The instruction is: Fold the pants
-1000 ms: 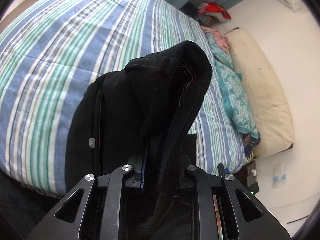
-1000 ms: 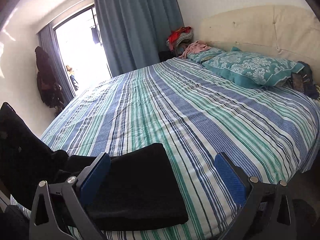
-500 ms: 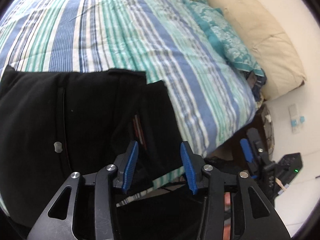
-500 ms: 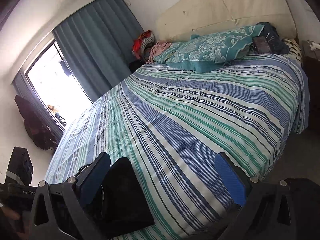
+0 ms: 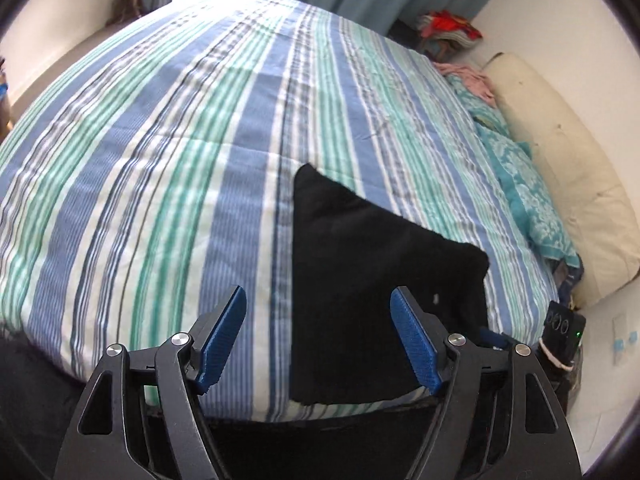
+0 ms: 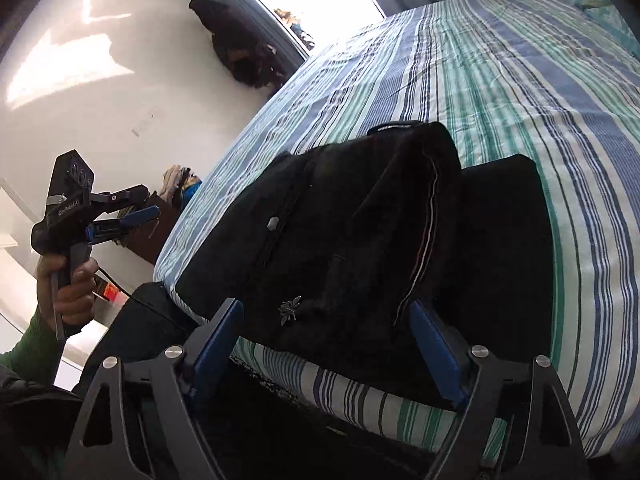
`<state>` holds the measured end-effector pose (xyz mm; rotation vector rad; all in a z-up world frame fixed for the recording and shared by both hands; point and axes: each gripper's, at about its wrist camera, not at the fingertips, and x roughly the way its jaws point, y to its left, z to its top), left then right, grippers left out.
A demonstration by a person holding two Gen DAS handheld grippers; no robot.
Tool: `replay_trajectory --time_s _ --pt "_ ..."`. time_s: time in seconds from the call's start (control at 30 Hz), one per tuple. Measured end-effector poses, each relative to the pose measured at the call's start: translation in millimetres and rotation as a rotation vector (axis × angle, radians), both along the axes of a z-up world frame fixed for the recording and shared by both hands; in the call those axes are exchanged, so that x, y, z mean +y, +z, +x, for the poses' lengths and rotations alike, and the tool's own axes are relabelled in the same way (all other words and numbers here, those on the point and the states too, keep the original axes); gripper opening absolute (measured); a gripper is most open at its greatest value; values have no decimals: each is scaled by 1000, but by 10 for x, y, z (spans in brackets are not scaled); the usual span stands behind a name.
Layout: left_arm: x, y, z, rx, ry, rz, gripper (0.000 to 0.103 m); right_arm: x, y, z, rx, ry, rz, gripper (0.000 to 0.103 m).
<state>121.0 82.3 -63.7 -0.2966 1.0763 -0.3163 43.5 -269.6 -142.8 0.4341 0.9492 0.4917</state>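
The black pants are seen lying in a folded bundle at the near edge of the bed, directly ahead of the right gripper and partly between its spread blue pads; nothing is pinched by it. In the left wrist view the same pants are found ahead and to the right of the left gripper, whose jaws are also held wide apart and empty, with the right pad overlapping the cloth in the picture; contact cannot be judged. In the right wrist view the left gripper is seen held up off the bed, well to the left, in the person's hand.

The bundle is judged to have been set down near the mattress edge so that it stays within easy reach. An upper flap with a pale seam is seen lying unevenly over a flatter layer beneath, so the fold is judged nearly done but not yet tidy.

Beyond the pants a wide stretch of striped cover is left open for sliding or smoothing. On the near side little room is left: the bundle's edge reaches the mattress edge, and a pull toward the grippers could drag it off.
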Motion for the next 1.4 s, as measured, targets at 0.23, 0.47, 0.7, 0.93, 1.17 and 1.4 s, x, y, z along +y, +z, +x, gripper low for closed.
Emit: replay_trajectory --time_s 0.23,0.47,0.7,0.93,1.17,1.4 --pt "171 -436 -244 76 64 -6 77 -36 -158 356 158 131 81 78" --pt "123 -463 -259 86 72 -19 77 0 -244 628 281 103 -17 39" --pt "103 -374 -284 59 61 -15 77 -198 286 440 112 -13 110 15" --pt "-206 -199 -336 -12 -20 10 79 -665 599 140 36 -82 112 14" --pt "-775 -283 -342 -50 -145 126 80 -1002 -278 23 180 -204 -23 26" --pt "-1221 -295 -358 -144 -228 200 80 -1005 505 57 4 -218 -134 40"
